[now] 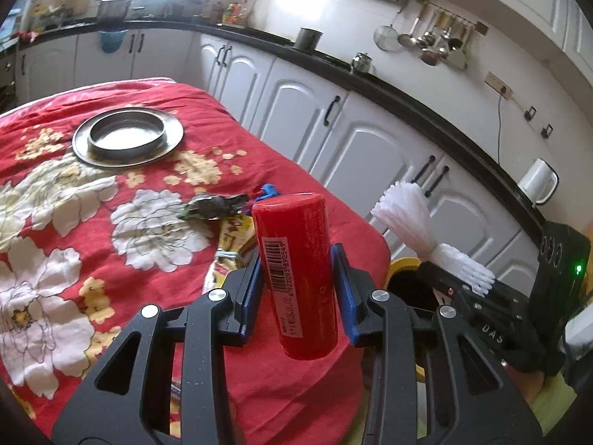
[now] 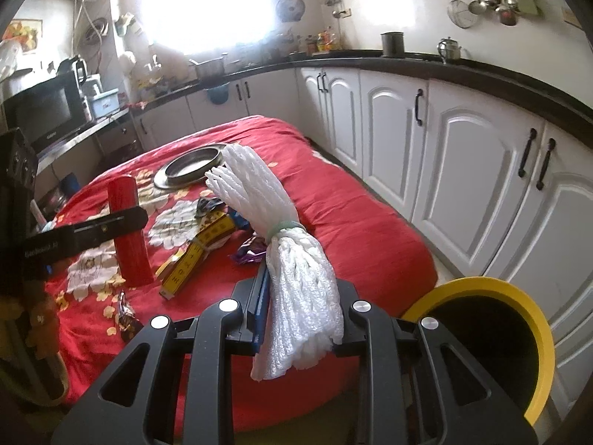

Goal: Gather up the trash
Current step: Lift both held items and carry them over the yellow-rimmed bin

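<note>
My left gripper (image 1: 299,296) is shut on a red cylindrical can (image 1: 298,270) with a barcode, held upright above the red floral tablecloth (image 1: 111,222). The same can (image 2: 129,233) shows at the left of the right wrist view, clamped by the left gripper (image 2: 111,224). My right gripper (image 2: 300,311) is shut on a bundle of white foam netting (image 2: 296,259) tied with a green band; the bundle (image 1: 415,230) also appears at the right of the left wrist view. A yellow-rimmed bin (image 2: 493,341) stands open just right of the right gripper.
Wrappers lie on the cloth: a yellow packet (image 2: 196,252), a purple one (image 2: 248,252), a dark one (image 2: 128,319) and a green-grey one (image 1: 211,207). A steel plate with a bowl (image 1: 128,137) sits further back. White cabinets (image 2: 463,170) line the right side.
</note>
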`<state>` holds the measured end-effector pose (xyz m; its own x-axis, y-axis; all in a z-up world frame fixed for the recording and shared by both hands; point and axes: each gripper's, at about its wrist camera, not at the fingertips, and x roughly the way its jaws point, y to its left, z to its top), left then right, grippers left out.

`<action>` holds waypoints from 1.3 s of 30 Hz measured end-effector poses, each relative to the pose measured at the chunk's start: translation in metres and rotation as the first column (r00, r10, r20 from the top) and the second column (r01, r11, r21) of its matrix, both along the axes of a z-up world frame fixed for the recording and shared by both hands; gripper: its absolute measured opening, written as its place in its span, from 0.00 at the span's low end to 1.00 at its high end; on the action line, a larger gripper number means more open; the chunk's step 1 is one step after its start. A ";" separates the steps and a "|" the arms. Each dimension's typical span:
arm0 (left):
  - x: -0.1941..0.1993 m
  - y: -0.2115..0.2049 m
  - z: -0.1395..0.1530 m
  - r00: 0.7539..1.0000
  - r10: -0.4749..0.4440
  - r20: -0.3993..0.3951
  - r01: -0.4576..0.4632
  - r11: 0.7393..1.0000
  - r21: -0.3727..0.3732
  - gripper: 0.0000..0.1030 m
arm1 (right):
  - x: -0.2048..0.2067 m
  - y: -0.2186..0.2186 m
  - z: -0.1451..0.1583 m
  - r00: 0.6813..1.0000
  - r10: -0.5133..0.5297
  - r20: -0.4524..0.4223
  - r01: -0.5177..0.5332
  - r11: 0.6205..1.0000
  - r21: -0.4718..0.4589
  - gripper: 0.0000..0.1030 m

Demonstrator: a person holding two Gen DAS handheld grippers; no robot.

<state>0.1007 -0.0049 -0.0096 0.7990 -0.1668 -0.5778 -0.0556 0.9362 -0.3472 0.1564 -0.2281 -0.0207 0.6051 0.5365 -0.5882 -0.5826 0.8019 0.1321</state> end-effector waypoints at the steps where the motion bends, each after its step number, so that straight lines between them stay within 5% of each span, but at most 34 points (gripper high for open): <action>1: 0.000 -0.002 0.000 1.000 -0.005 0.001 0.005 1.000 0.002 0.28 | 0.000 -0.002 0.000 1.000 -0.005 0.000 0.005 1.000 0.003 0.23; 25: 0.015 -0.068 0.003 0.987 -0.159 0.004 0.158 0.985 0.074 0.28 | -0.006 -0.073 0.003 0.985 -0.170 0.004 0.169 0.983 0.066 0.23; 39: 0.030 -0.116 -0.001 0.959 -0.284 0.000 0.283 0.954 0.101 0.27 | -0.006 -0.123 -0.011 0.951 -0.307 -0.025 0.308 0.948 0.082 0.23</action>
